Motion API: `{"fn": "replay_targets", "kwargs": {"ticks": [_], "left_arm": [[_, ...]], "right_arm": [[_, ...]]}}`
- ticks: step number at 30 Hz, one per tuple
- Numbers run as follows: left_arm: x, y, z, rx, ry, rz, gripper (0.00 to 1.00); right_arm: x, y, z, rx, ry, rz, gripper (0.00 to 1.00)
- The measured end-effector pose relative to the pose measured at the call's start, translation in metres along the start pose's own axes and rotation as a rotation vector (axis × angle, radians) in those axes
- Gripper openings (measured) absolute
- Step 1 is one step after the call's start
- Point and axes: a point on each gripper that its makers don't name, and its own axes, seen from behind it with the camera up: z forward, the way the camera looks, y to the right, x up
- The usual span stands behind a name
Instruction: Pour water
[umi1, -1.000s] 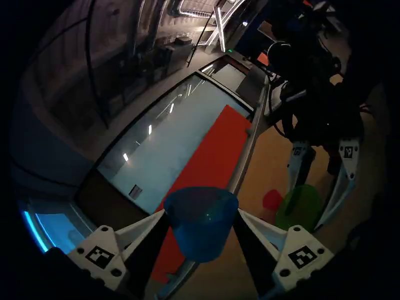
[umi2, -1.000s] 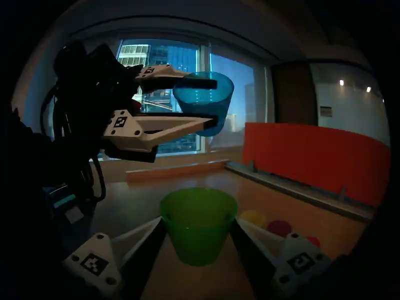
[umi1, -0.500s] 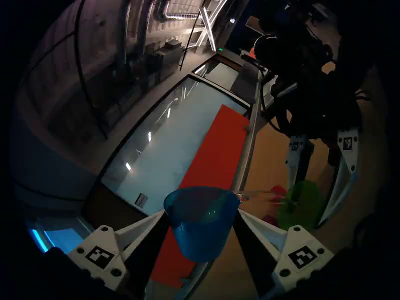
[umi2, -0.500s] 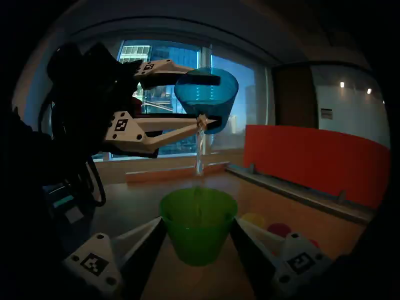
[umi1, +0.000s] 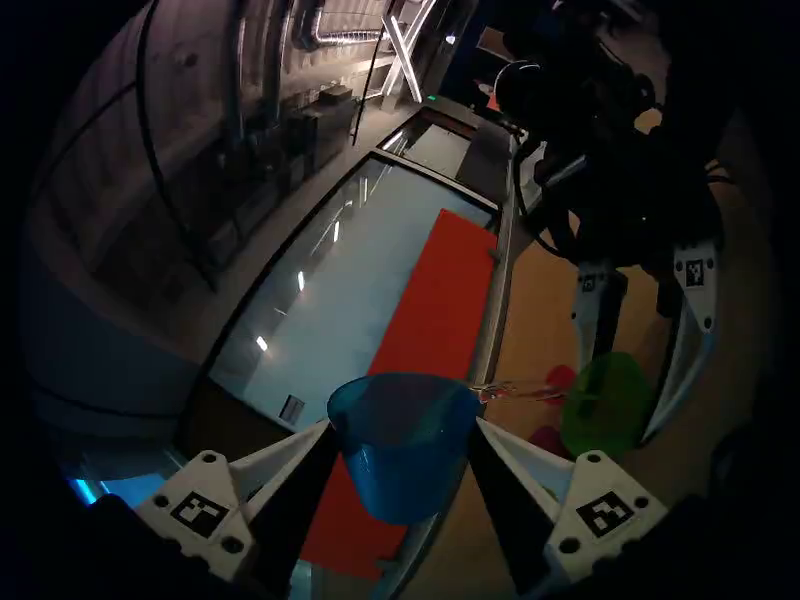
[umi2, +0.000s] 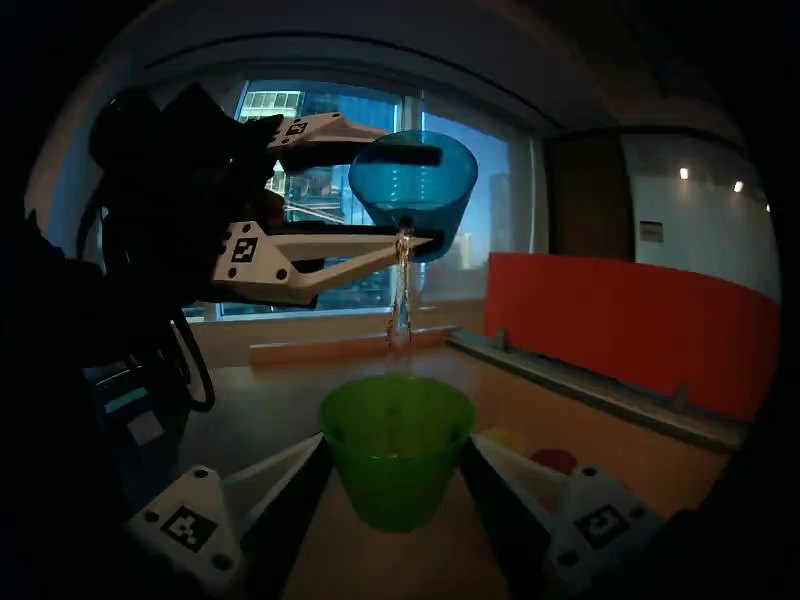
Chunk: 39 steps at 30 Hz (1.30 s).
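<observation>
Dim-lit desk (umi2: 560, 410): left claw (umi1: 400, 430) pinches blue cup (umi1: 402, 455), right claw (umi2: 395, 445) seemingly green cup (umi2: 396, 475).

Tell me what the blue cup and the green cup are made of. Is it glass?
Blue cup: probably plastic, see-through and smooth; light glows through its thin wall. Green cup: likely the same kind of tinted plastic, slightly shiny; light passes through its wall too. Glass can't be ruled out, but the thin walls point to plastic.

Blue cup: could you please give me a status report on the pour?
Left gripper shut on blue cup, tipped. Right gripper shut on green cup below. Water stream landing in green cup. Nothing blocking.
</observation>
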Motion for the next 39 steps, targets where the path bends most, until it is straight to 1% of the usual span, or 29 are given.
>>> {"fn": "replay_targets", "kwargs": {"ticks": [6,21,39], "left_arm": [[0.0,-0.004,0.0,0.008,-0.003,0.037,0.84],[0.01,-0.011,-0.001,0.026,0.009,0.088,0.84],[0.018,-0.018,-0.004,0.041,0.016,0.161,0.84]], "right_arm": [[0.002,0.0,-0.001,-0.001,0.005,-0.002,0.86],[0.003,0.001,-0.006,-0.001,0.01,-0.025,0.86],[0.002,0.0,-0.009,-0.003,0.012,-0.034,0.86]]}}
